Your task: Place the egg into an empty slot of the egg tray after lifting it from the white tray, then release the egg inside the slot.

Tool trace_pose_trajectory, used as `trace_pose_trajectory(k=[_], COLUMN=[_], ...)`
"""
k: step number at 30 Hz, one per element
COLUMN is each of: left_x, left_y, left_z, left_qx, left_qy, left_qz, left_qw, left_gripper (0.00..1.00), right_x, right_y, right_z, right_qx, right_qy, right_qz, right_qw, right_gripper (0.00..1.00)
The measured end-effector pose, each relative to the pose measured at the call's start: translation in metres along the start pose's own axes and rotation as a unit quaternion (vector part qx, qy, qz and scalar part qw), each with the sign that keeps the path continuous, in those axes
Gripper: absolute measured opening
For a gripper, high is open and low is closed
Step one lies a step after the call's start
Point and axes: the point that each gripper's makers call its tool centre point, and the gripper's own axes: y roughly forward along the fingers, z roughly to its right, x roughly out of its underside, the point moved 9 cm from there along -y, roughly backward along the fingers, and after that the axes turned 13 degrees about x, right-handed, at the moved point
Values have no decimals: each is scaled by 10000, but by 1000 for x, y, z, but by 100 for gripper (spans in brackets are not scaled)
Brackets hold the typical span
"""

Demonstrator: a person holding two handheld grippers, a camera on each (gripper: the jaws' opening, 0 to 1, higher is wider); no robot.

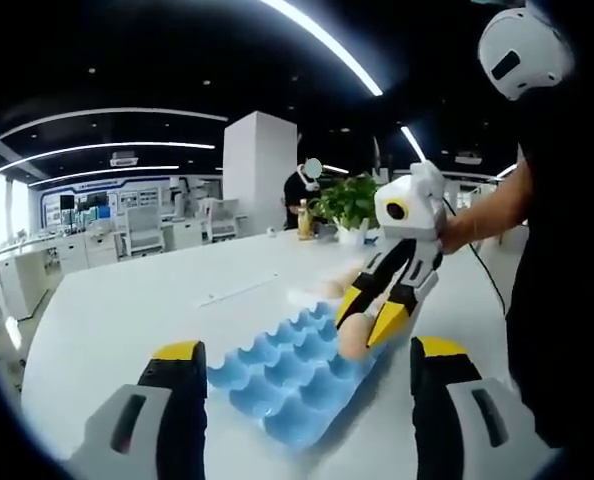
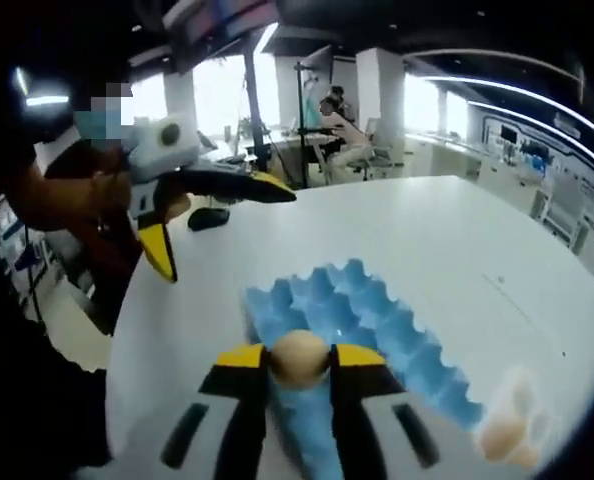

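Ahead of my right gripper (image 2: 298, 362): matt blue moulded egg tray (image 2: 377, 320), smooth egg (image 2: 298, 358), glossy white table (image 2: 457, 230).

Large white table (image 1: 157, 300) with a smooth, glossy top and a rounded edge. Resting flat on it, a light-blue moulded egg tray (image 1: 287, 375), its rows of cup-shaped slots facing upward. Just beyond the blue tray's far end in the left gripper view, a low white tray (image 1: 312, 293) holding pale eggs; in the right gripper view this white tray (image 2: 512, 420) sits beside the blue tray's (image 2: 367, 320) corner. A small dark object (image 2: 209, 217), too blurred to identify, lies near the table's far edge (image 2: 447, 230)
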Motion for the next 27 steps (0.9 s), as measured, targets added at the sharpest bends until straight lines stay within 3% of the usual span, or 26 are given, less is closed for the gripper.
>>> trace_pose_trajectory(k=[27], left_x=[7], left_y=[-8], left_z=[-4], left_qx=[-24], left_qy=[-43], left_qz=[42], left_qw=[10000], left_gripper=[83], right_x=[-22], right_y=[41], right_z=[-21], right_qx=[-367], right_qy=[-150], right_qz=[99], right_qw=[9992], right_gripper=[24])
